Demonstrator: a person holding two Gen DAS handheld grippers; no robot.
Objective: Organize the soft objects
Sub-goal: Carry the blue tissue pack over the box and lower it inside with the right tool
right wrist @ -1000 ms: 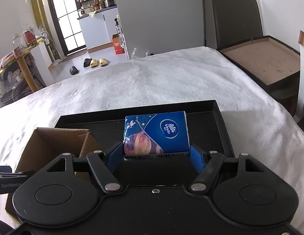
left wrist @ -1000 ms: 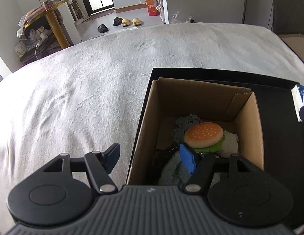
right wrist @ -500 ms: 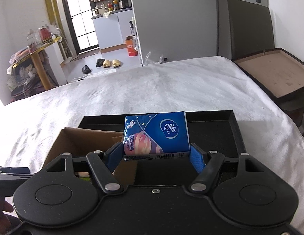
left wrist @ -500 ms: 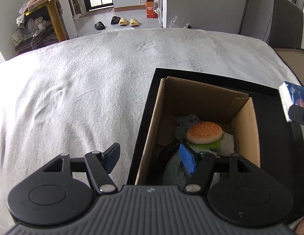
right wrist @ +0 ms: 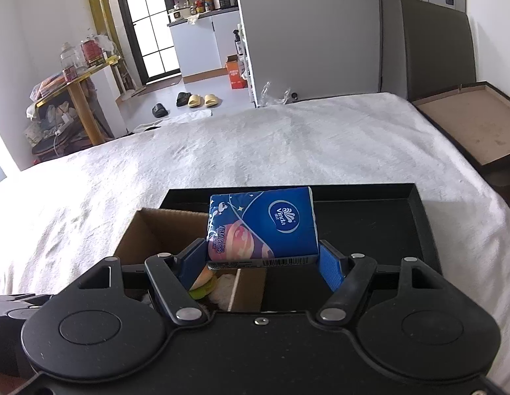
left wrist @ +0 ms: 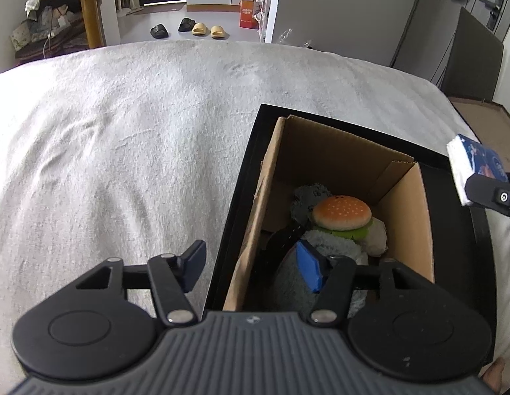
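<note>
Gripping the tissue pack [right wrist: 261, 227] by its two short ends, the right gripper [right wrist: 261, 263] carries it above the cardboard box [left wrist: 403, 204]; light and squashy, it needs gentle pressure. The left gripper [left wrist: 251, 263] is closing astride the box wall, pressing nothing.

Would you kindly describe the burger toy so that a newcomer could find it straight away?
On the white bed lies a black tray, and a cardboard box stands open on it. Inside, the burger toy sits on top of grey plush toys. It alone has an orange speckled bun over a green layer.
</note>
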